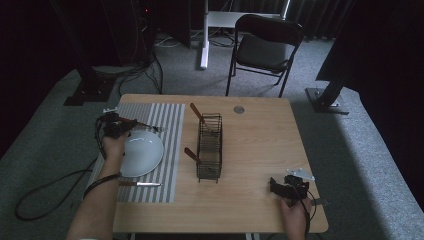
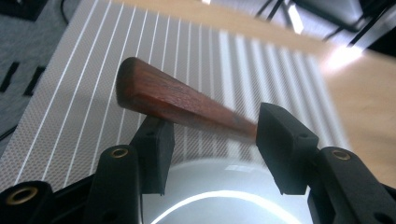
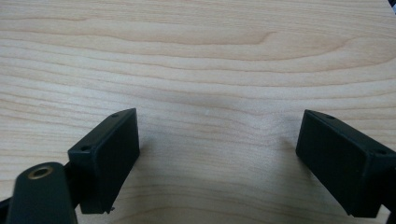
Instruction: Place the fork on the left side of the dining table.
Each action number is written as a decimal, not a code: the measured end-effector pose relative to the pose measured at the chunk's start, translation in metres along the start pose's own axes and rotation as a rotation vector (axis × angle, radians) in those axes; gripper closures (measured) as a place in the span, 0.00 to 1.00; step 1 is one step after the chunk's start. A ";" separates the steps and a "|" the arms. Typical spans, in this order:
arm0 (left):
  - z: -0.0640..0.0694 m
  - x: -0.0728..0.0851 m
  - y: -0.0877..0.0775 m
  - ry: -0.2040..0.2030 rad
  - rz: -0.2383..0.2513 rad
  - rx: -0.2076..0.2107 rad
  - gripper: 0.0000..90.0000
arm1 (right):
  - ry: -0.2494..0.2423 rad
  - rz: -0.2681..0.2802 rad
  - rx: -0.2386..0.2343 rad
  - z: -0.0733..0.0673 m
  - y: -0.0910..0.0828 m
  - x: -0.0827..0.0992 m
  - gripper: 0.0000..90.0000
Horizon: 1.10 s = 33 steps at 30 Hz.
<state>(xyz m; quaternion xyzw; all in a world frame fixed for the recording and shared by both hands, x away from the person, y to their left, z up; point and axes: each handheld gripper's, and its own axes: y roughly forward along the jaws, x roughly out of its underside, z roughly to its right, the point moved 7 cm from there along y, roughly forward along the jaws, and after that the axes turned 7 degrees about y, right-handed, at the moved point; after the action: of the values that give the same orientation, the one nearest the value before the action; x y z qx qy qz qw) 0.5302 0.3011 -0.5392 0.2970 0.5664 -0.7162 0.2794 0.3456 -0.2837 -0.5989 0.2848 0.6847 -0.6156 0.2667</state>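
A wooden-handled utensil (image 1: 131, 122) lies across the far rim of the white plate (image 1: 145, 152), its metal end pointing right over the striped placemat (image 1: 162, 115). My left gripper (image 1: 112, 126) is at its handle. In the left gripper view the red-brown handle (image 2: 163, 95) slants across my left gripper (image 2: 215, 119), resting over the left pad and reaching the right one. The jaws stand wider than the handle and do not pinch it. My right gripper (image 1: 282, 187) sits near the table's front right corner, open over bare wood (image 3: 205, 70), with nothing between its fingers (image 3: 109, 158).
A knife (image 1: 140, 184) lies on the mat in front of the plate. A dark wire rack (image 1: 210, 145) at mid-table holds two wooden-handled utensils (image 1: 196, 111). A small round disc (image 1: 239, 109) lies at the far edge. A folding chair (image 1: 267, 42) stands beyond the table.
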 end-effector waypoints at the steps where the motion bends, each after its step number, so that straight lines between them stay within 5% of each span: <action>1: 0.000 0.001 0.001 0.003 -0.003 0.003 0.53 | 0.000 0.000 0.000 0.000 0.000 0.000 0.14; 17: -0.006 0.010 0.020 -0.067 -0.055 0.042 0.52 | 0.000 0.000 0.000 0.000 0.000 0.000 0.14; 28: -0.006 0.010 0.018 -0.033 -0.071 -0.006 0.42 | 0.000 0.000 0.000 0.000 0.000 0.000 0.14; 30: -0.005 0.010 0.017 -0.013 -0.068 -0.028 0.33 | 0.000 0.000 0.000 0.000 0.000 0.000 0.14; 33: -0.004 0.010 0.016 0.040 -0.081 -0.082 0.33 | 0.000 0.000 0.000 0.000 0.000 0.000 0.14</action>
<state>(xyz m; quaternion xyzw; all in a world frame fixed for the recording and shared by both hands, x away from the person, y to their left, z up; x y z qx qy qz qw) 0.5355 0.3010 -0.5579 0.2766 0.6123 -0.6970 0.2507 0.3456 -0.2837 -0.5989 0.2848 0.6847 -0.6156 0.2667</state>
